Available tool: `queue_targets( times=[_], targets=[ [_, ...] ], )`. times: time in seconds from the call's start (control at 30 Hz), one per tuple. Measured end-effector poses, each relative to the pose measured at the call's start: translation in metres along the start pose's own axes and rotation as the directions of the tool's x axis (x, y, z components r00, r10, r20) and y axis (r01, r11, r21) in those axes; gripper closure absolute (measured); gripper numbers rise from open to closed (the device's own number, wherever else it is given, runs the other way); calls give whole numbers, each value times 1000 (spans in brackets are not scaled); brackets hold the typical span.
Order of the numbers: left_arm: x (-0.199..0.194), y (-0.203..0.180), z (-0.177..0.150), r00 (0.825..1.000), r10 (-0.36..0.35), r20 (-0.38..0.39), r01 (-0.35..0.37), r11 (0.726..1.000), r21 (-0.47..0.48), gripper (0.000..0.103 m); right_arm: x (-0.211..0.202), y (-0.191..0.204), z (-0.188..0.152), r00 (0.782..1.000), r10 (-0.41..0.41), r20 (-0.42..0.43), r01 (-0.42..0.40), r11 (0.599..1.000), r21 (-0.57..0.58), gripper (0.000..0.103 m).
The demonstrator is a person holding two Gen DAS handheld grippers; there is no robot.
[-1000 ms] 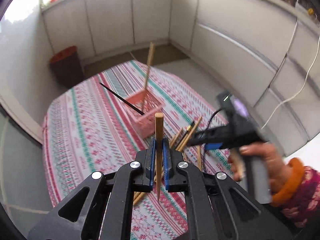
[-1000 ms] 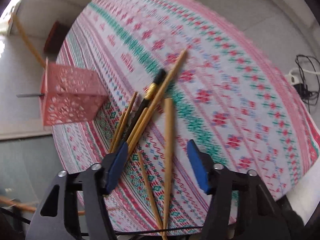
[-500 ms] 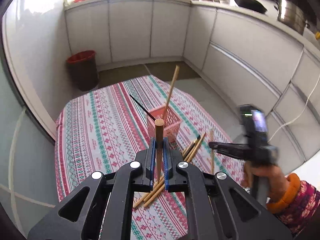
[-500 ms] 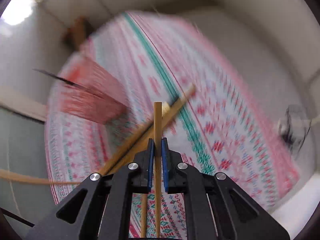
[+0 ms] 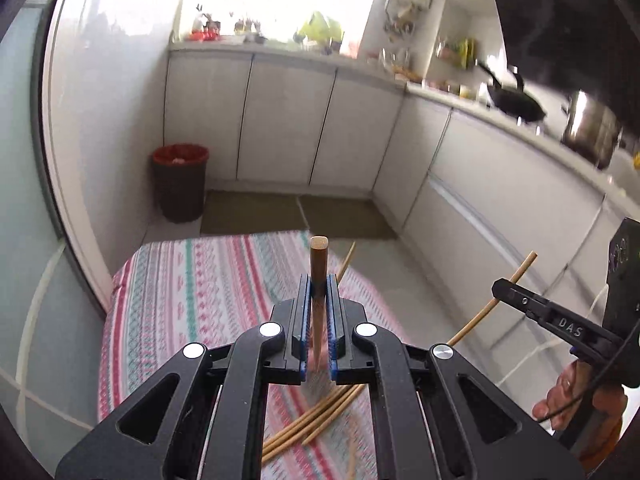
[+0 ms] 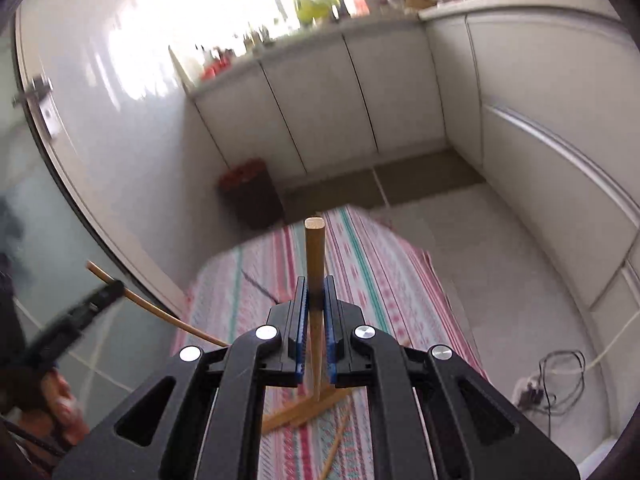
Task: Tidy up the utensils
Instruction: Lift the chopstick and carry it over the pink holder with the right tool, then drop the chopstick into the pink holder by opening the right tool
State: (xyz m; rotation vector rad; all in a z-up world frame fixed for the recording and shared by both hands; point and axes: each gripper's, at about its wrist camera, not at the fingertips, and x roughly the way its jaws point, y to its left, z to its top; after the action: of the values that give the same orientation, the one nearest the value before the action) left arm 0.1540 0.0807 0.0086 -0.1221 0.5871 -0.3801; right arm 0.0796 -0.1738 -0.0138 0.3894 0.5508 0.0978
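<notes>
The left gripper (image 5: pixel 319 300) is clamped tight on a brown chopstick (image 5: pixel 319 264), held upright above the desk (image 5: pixel 192 280) with its patterned cloth. The right gripper (image 6: pixel 315 300) pinches a lighter chopstick (image 6: pixel 314 248) the same way. Loose chopsticks (image 5: pixel 316 416) lie on the desk beneath both grippers, partly hidden by the gripper bodies and blurred. A thin stick (image 5: pixel 345 262) pokes up beyond the left gripper; what it stands in is hidden. A red-lined bin (image 5: pixel 180 180) sits on the floor beyond the desk.

Loose chopsticks (image 5: pixel 316 420) lie on the bench (image 5: pixel 192 300); waste bin (image 5: pixel 180 182) stands beyond its far-left corner, before the cabinets (image 5: pixel 288 120).
</notes>
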Motion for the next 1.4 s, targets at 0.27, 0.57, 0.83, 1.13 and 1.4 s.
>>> queue_targets(
  times=[0.27, 0.57, 0.83, 1.13, 1.4],
  targets=[
    [30, -16, 26, 997, 8, 74, -6, 1000, -29, 97, 18, -3, 37, 992, 28, 124, -35, 998, 59, 95],
    [100, -12, 5, 993, 72, -90, -74, 997, -14, 89, 69, -7, 34, 994, 19, 105, -25, 998, 55, 95],
    [66, 18, 16, 992, 125, 3, -124, 985, -124, 63, 82, 6, 26, 994, -10, 106, 9, 1000, 8, 95],
    [57, 34, 15, 990, 138, -14, -139, 979, -150, 61, 123, 21, 19, 998, -33, 51, 34, 999, -2, 93],
    [51, 44, 14, 988, 152, -15, -153, 976, -158, 57, 131, 29, 8, 999, -33, 33, 33, 999, -10, 46]
  ],
)
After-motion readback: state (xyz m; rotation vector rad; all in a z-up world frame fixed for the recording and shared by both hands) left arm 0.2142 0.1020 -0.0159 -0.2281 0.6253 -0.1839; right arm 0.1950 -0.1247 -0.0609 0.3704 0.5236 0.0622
